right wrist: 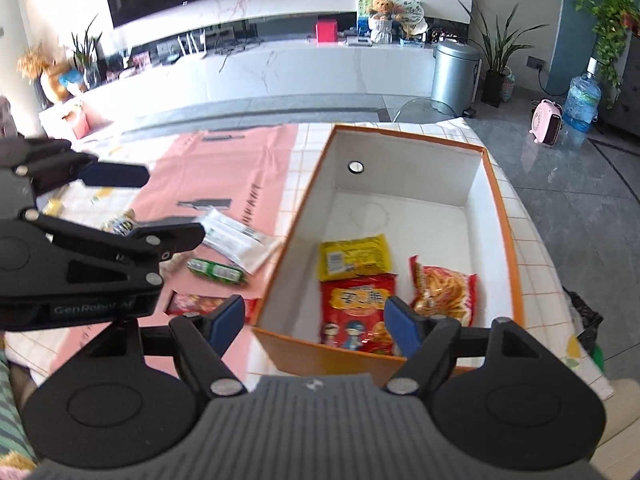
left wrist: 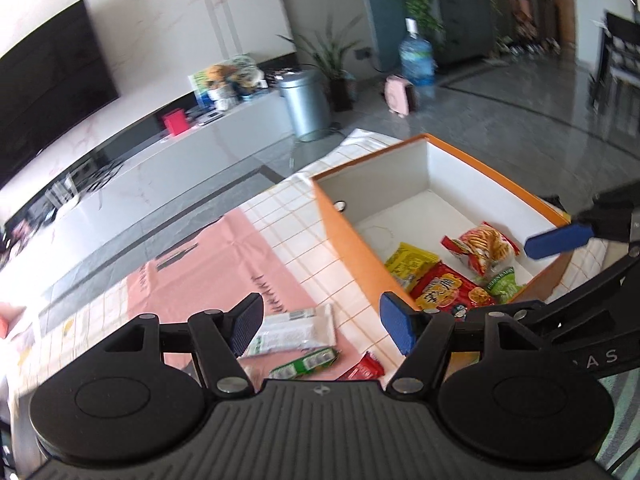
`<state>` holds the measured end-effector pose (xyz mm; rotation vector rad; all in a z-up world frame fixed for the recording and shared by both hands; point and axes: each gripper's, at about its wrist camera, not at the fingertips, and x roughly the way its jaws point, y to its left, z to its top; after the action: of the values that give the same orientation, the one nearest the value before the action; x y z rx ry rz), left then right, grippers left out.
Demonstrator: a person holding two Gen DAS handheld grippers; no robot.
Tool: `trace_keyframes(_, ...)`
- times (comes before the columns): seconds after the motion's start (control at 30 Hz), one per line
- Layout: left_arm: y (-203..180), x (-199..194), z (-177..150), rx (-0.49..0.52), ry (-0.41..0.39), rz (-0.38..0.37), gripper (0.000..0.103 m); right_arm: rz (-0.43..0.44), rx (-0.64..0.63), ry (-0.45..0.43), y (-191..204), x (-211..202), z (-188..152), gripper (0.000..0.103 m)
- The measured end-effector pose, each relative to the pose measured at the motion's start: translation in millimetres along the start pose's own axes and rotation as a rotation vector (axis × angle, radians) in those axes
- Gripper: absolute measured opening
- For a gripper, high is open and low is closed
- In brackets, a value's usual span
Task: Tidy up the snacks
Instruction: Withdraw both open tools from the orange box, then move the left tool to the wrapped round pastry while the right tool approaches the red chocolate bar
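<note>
An orange box with white inside (right wrist: 496, 184) (left wrist: 344, 236) sits on the table. In it lie a yellow packet (right wrist: 354, 256) (left wrist: 410, 262), a red packet (right wrist: 358, 312) (left wrist: 444, 286), a red chip bag (right wrist: 444, 288) (left wrist: 482, 246) and a green packet (left wrist: 504, 284). On the table left of the box lie a white packet (right wrist: 236, 240) (left wrist: 292, 330), a green packet (right wrist: 216, 270) (left wrist: 306, 362) and a red packet (right wrist: 196, 304) (left wrist: 362, 368). My left gripper (left wrist: 322, 328) is open above the loose packets. My right gripper (right wrist: 314, 322) is open, empty, over the box's near edge.
A pink and white checked cloth (right wrist: 224, 168) covers the table. A low TV cabinet (right wrist: 280, 68) and a metal bin (right wrist: 454, 72) stand beyond it. A water jug (right wrist: 580, 104) and a pink heater (right wrist: 546, 122) are on the floor at right.
</note>
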<state>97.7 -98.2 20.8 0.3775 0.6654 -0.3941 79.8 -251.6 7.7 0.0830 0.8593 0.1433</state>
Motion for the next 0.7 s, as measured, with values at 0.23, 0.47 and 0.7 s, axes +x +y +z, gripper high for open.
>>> trace_keyframes(0.23,45.0,-23.8,-50.7,-0.212,-0.022,0.054,0.079,0.010,0.083,-0.053,36.4,1.7,-21.1,0.078)
trace_keyframes(0.47,81.9,-36.1,-102.9,-0.375,-0.022,0.094,0.082,0.011,0.098,-0.104,71.8,12.3,-45.1,0.076)
trace_keyframes(0.7,98.2,-31.6,-138.1,-0.432,0.010,0.090,0.082,0.062,0.022,-0.090,112.9,32.5,-65.9,0.060)
